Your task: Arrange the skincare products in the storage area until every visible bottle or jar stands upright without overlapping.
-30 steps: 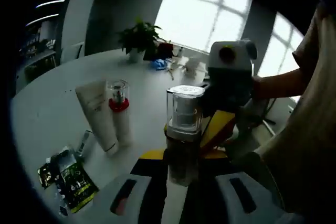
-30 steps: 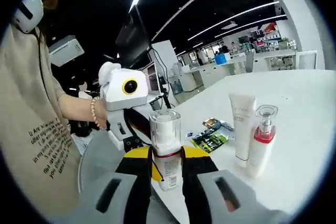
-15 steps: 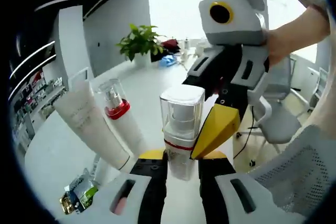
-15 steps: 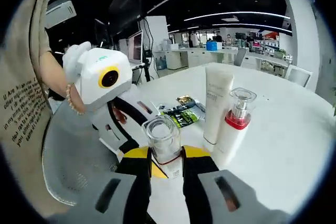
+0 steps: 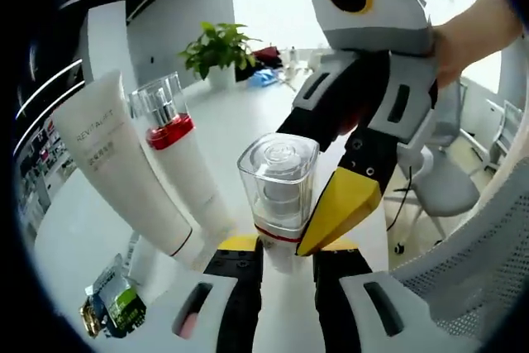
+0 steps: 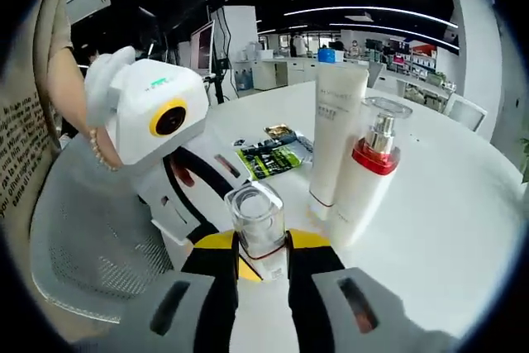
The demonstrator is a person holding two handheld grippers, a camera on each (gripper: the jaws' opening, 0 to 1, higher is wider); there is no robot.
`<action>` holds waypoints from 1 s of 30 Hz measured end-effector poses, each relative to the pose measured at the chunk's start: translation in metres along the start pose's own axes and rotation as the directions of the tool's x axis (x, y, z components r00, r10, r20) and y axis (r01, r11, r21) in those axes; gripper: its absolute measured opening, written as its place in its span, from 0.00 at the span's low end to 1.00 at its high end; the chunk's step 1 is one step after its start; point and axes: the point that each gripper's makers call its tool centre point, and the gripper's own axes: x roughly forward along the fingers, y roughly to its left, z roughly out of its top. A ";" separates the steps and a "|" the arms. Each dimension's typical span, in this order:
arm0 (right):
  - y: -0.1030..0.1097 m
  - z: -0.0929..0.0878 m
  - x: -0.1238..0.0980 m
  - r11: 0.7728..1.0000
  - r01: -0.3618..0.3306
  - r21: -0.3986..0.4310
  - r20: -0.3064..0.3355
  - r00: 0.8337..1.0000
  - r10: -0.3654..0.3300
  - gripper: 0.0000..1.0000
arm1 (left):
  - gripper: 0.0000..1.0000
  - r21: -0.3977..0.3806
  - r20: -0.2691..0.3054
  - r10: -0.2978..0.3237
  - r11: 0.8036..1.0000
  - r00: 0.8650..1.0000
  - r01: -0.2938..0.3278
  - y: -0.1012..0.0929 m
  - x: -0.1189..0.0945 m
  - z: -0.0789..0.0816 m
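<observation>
A small bottle with a clear square cap sits between both pairs of jaws, low over the white table. My left gripper is shut on its base. My right gripper grips it too, and in the left gripper view that right gripper comes in from the upper right with a yellow jaw against the bottle. The left gripper reaches in from the left. Close beside the bottle stand a white tube and a red-collared pump bottle, both upright.
Green sachets lie flat on the table behind the tube. A potted plant and small items stand at the far edge. Office chairs flank the table. A person's arm holds the left gripper.
Both views have closed in on the tube and pump bottle, which now loom larger, and look down more onto the cap. Both grippers keep their hold on the bottle.
</observation>
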 end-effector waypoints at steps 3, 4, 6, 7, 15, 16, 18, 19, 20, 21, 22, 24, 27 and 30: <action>-0.005 -0.001 0.003 1.000 0.005 0.001 -0.001 1.000 -0.005 0.22 | 0.19 0.002 -0.003 0.005 1.000 1.000 -0.005 0.004 0.003 -0.001; -0.007 -0.002 0.004 1.000 0.006 0.001 -0.001 1.000 -0.006 0.22 | 0.19 0.001 -0.004 0.007 1.000 1.000 -0.007 0.005 0.004 -0.001; -0.010 -0.001 0.007 1.000 0.003 -0.002 -0.002 1.000 -0.003 0.22 | 0.20 -0.003 -0.006 0.011 1.000 1.000 -0.011 0.008 0.006 -0.002; -0.013 0.000 0.008 1.000 0.004 -0.002 -0.001 1.000 -0.004 0.22 | 0.20 -0.008 -0.004 0.013 1.000 1.000 -0.013 0.010 0.006 -0.002; -0.033 0.005 0.015 1.000 0.028 0.013 0.011 1.000 -0.028 0.22 | 0.20 0.003 0.000 -0.010 1.000 1.000 0.010 0.030 0.016 0.004; -0.036 0.005 0.015 0.999 0.031 0.018 0.012 0.999 -0.031 0.22 | 0.20 0.006 0.000 -0.016 1.000 1.000 0.016 0.032 0.018 0.005; -0.041 0.006 0.016 0.999 0.037 0.027 0.014 0.999 -0.037 0.22 | 0.20 0.011 -0.001 -0.022 1.000 1.000 0.022 0.035 0.021 0.006; -0.042 0.006 0.016 0.999 0.039 0.030 0.015 0.999 -0.039 0.22 | 0.20 0.015 -0.001 -0.025 1.000 1.000 0.025 0.036 0.022 0.007; -0.045 0.006 0.016 0.998 0.043 0.035 0.017 0.999 -0.043 0.22 | 0.20 0.019 -0.001 -0.028 0.999 1.000 0.028 0.037 0.023 0.008; -0.046 0.006 0.016 0.998 0.045 0.039 0.017 0.999 -0.045 0.23 | 0.20 0.023 -0.003 -0.031 0.999 1.000 0.031 0.038 0.024 0.008; -0.048 0.006 0.016 0.998 0.047 0.042 0.018 0.999 -0.048 0.23 | 0.20 0.029 -0.004 -0.035 0.999 0.999 0.035 0.039 0.025 0.009; -0.049 0.006 0.016 0.998 0.051 0.044 0.018 0.998 -0.052 0.23 | 0.20 0.033 -0.008 -0.043 0.999 0.999 0.043 0.040 0.027 0.008; -0.050 0.006 0.016 0.997 0.056 0.049 0.020 0.998 -0.057 0.23 | 0.20 0.041 -0.012 -0.047 0.998 0.999 0.048 0.040 0.028 0.008; -0.051 0.006 0.016 0.997 0.055 0.054 0.022 0.998 -0.057 0.23 | 0.20 0.040 -0.015 -0.048 0.998 0.999 0.048 0.040 0.029 0.007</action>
